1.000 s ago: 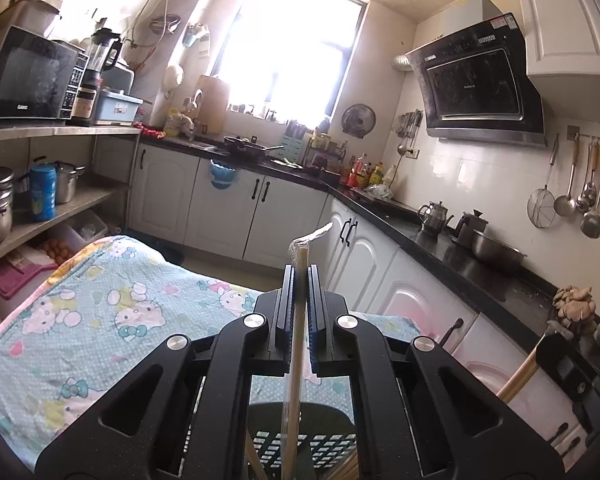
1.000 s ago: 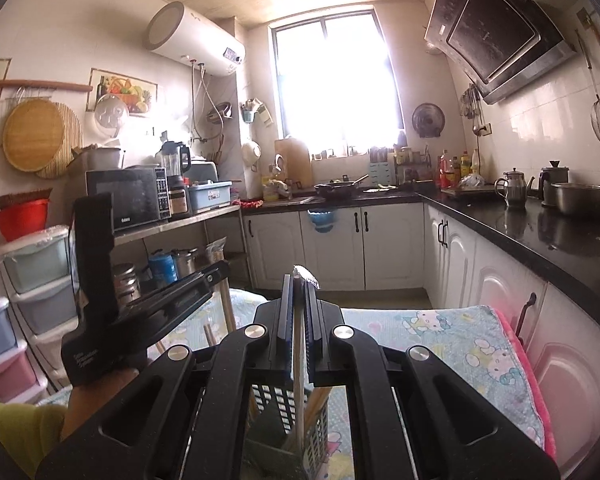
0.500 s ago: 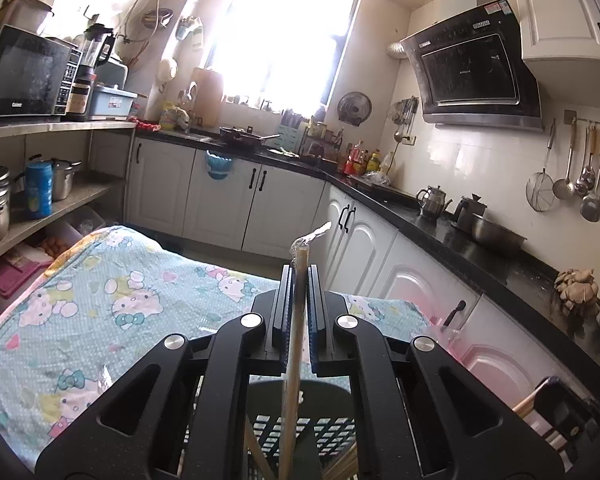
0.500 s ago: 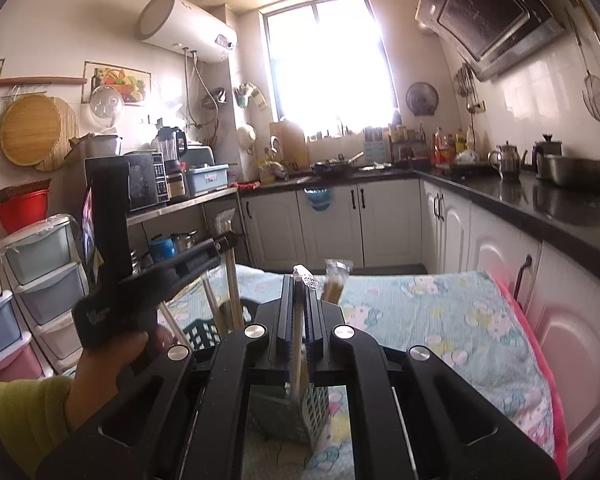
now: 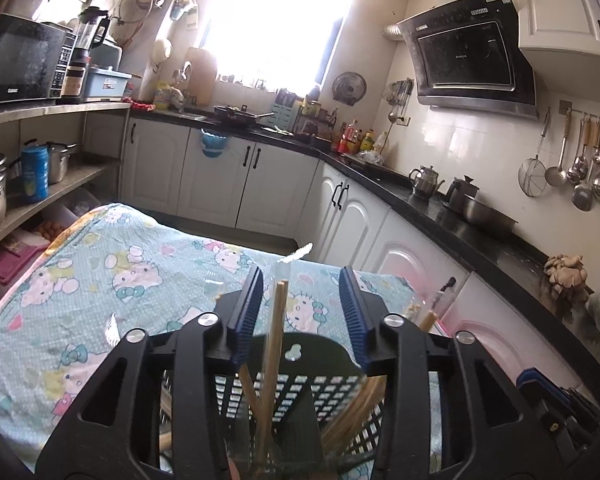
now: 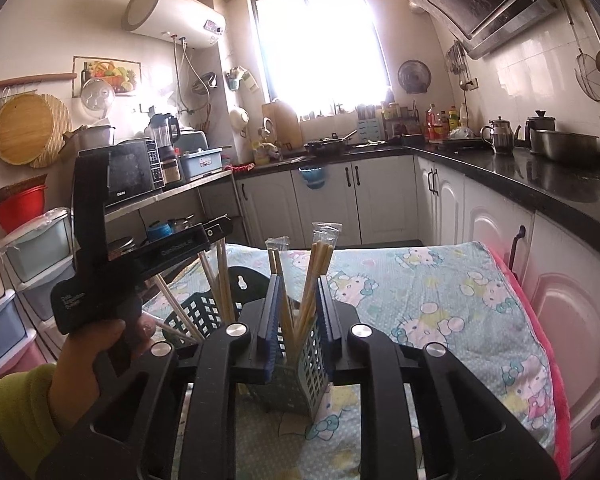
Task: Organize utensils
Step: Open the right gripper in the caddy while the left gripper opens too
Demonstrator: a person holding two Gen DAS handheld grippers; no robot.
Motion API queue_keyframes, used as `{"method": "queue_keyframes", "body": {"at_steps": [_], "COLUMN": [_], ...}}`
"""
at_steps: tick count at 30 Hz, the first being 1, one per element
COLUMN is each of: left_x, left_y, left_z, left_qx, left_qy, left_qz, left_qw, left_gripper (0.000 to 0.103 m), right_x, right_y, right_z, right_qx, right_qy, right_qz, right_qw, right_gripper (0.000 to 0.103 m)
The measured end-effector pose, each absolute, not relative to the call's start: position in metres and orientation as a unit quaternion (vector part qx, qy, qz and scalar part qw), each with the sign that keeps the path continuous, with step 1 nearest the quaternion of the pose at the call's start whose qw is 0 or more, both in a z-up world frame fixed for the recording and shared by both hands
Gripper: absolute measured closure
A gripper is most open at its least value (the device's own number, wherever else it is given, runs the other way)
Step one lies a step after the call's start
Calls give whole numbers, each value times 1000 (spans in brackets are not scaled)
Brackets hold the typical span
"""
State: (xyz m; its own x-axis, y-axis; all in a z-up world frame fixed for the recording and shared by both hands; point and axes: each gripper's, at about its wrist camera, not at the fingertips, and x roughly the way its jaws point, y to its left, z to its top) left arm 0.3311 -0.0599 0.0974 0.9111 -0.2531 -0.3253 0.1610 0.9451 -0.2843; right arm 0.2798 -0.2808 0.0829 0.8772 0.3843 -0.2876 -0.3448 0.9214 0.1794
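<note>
My left gripper (image 5: 300, 304) hangs over a dark perforated holder (image 5: 300, 384), and its jaws are opening. A plastic-wrapped pair of chopsticks (image 5: 278, 312) stands loose between them, nearer the left pad, its foot in the holder. My right gripper (image 6: 298, 308) is just above a grey slotted holder (image 6: 312, 368), and its jaws are also opening. One wrapped pair of chopsticks (image 6: 278, 268) leans by the left pad, and more wrapped chopsticks (image 6: 320, 256) rise from the same holder. In the right wrist view a hand holds the left gripper (image 6: 216, 232) over the dark holder (image 6: 204, 308).
Both holders stand on a table under a blue cartoon-cat cloth (image 6: 440, 300). White cabinets and a black counter (image 6: 540, 184) run along the right. Shelves with a microwave (image 6: 128, 176) and pots are on the left. Stacked plastic drawers (image 6: 4, 304) stand at the far left.
Both grippers were shut on wrapped chopsticks. Now both pairs of jaws have parted and the chopsticks stand in the holders. The right gripper has sunk toward its holder.
</note>
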Motion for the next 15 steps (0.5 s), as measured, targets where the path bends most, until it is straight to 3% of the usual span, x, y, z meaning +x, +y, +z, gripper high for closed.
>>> {"method": "queue_keyframes", "body": {"at_steps": [15], "left_x": [294], "left_y": [-43], "left_z": [105], "left_qx": [-142], "left_qy": [191], "left_qz": [-113], "left_qw": [965], "left_gripper": [48], "right_x": [252], "right_y": [-282], "right_z": [81], "right_qx": [58], "right_qy": [171], "right_qz": [188], "right_qw": [965], "right_gripper": [69]}}
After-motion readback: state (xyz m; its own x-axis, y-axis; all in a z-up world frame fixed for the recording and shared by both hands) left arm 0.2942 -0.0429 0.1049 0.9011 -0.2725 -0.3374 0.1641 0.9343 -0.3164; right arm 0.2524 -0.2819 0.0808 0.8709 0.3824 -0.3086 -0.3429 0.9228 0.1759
